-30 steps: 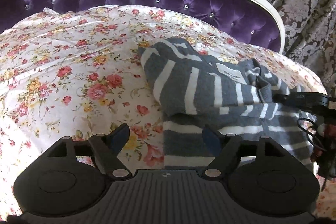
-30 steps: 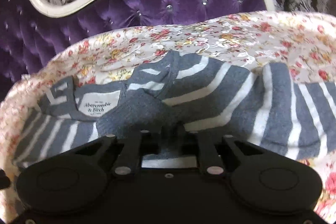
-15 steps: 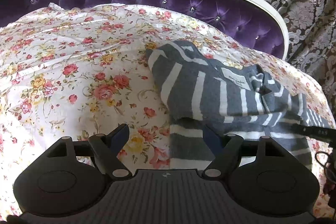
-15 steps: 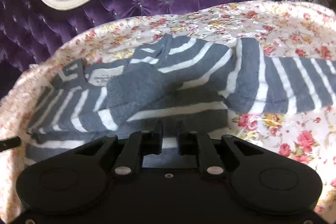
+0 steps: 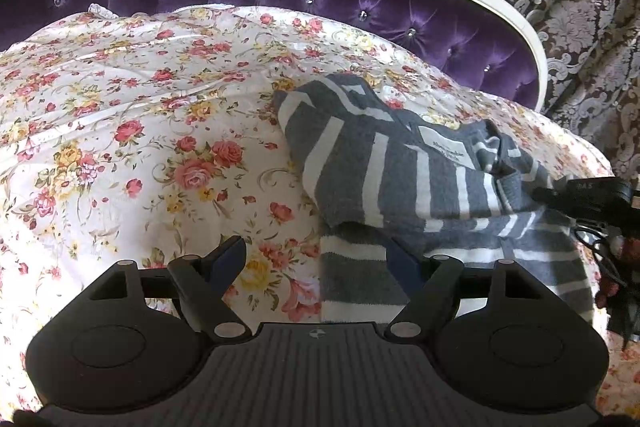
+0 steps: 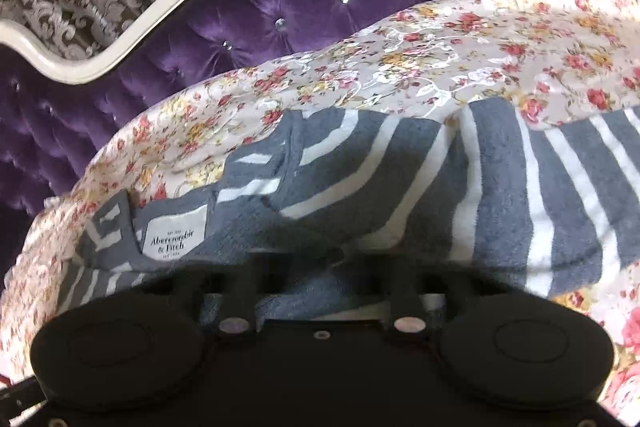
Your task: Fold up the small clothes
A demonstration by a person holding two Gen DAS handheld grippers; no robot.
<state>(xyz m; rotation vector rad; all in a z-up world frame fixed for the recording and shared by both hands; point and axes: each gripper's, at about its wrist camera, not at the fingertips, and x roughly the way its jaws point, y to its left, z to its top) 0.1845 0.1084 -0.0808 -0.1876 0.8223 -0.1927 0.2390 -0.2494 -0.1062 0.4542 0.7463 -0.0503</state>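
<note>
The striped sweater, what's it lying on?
The striped sweater lies on a floral bedspread, with a folded flap on top of its own lower layer. What the bedspread looks like under the sweater is covered.

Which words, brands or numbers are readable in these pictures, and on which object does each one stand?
"Abercrombie & Fitch": on the white neck label of the grey striped garment, right wrist view.
Small lines above and below the brand: too small to read.
The same label in the left wrist view: blurred, unreadable.
Pale marks on the black device at the right edge: unreadable.
</note>
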